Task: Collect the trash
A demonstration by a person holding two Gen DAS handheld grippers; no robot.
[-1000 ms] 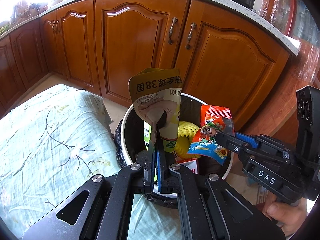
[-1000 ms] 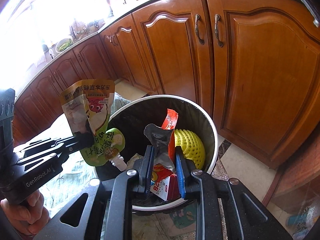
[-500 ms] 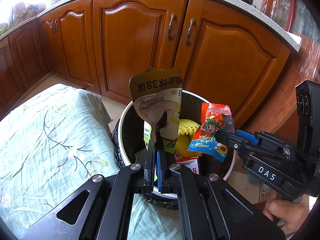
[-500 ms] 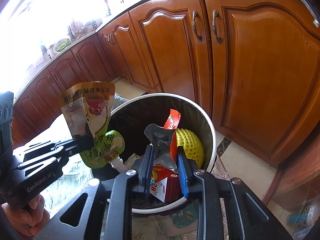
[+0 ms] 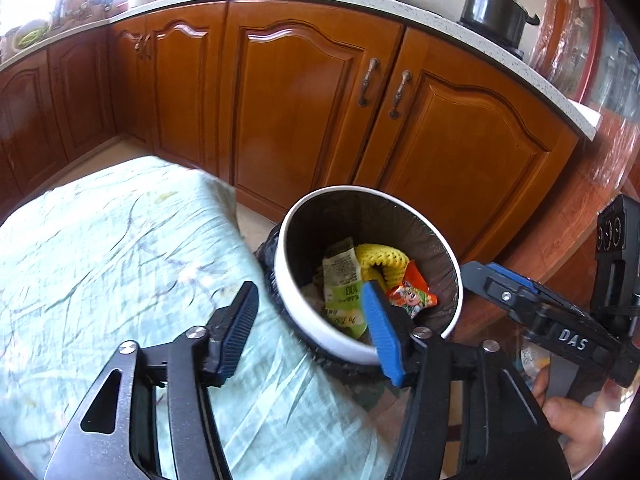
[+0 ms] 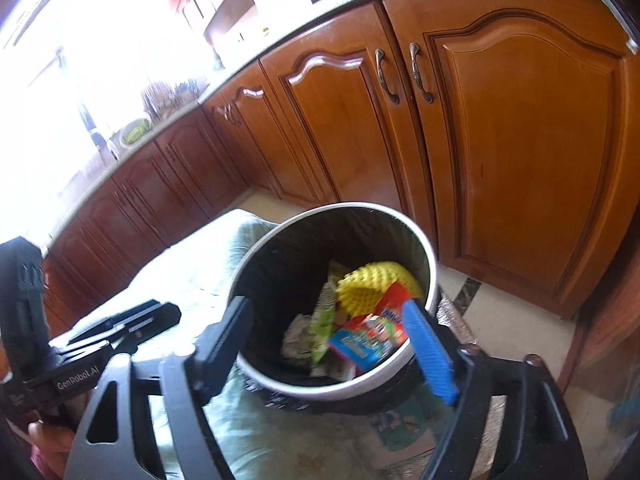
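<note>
Wooden cabinets (image 5: 312, 92) fill the upper frame; pale floral cloth (image 5: 100, 264) lower left; white-rimmed bin (image 5: 292, 320) at centre, holding yellow foam net (image 5: 380, 256), green pouch (image 5: 340, 280) and red wrapper (image 5: 412, 292). Left gripper (image 5: 308, 332) and right gripper (image 6: 332, 348), lower frame: jaws apart, empty.

Left gripper (image 5: 308, 324) jaws apart, wrappers (image 5: 344, 292) in bin (image 5: 288, 280)

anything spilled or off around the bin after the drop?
Nothing stands out. The trash bin stands upright, and the drink pouch, snack wrapper and yellow foam net lie inside it, none over the rim. Left gripper and right gripper are both open and empty.
</note>
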